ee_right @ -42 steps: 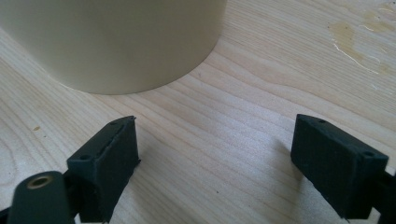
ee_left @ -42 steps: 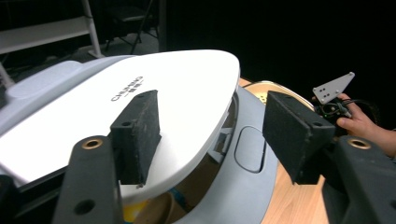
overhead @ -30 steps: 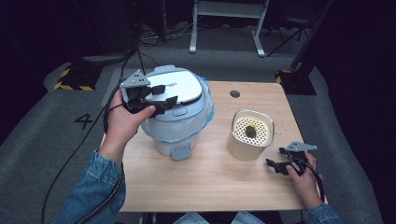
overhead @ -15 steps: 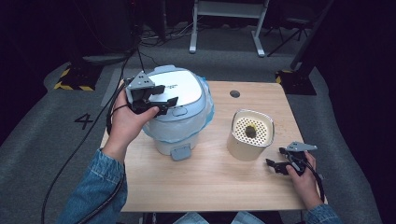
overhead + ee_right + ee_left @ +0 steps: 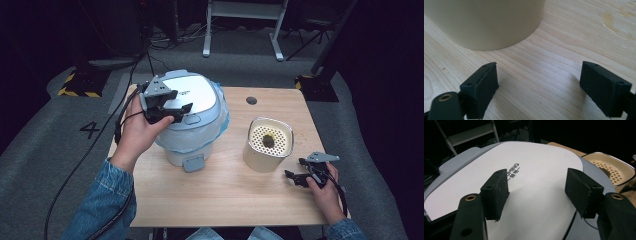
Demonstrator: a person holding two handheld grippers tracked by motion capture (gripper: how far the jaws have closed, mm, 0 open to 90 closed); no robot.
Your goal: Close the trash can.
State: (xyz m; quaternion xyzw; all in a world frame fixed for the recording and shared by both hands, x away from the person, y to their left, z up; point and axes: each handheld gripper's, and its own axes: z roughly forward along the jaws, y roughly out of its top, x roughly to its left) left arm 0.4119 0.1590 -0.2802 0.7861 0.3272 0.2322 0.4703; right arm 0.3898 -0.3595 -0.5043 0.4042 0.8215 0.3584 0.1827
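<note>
The cooker (image 5: 192,120), white-lidded and grey-bodied, stands on the wooden worktop (image 5: 225,200) toward its far left corner. The left claw (image 5: 175,107) hangs just over the near-left part of the lid (image 5: 534,182), its jaws apart with nothing between them; from the left gripper view the pads (image 5: 496,192) sit above the bare white surface, close to the printed lettering, and I cannot tell whether they touch it. To the right of the cooker, apart from it, stands a cream pot (image 5: 269,145) with a perforated insert and something dark in the middle. The right claw (image 5: 296,175) rests low at the worktop's near right edge, just beside the pot's base (image 5: 486,22), jaws wide apart over bare wood, holding nothing.
</note>
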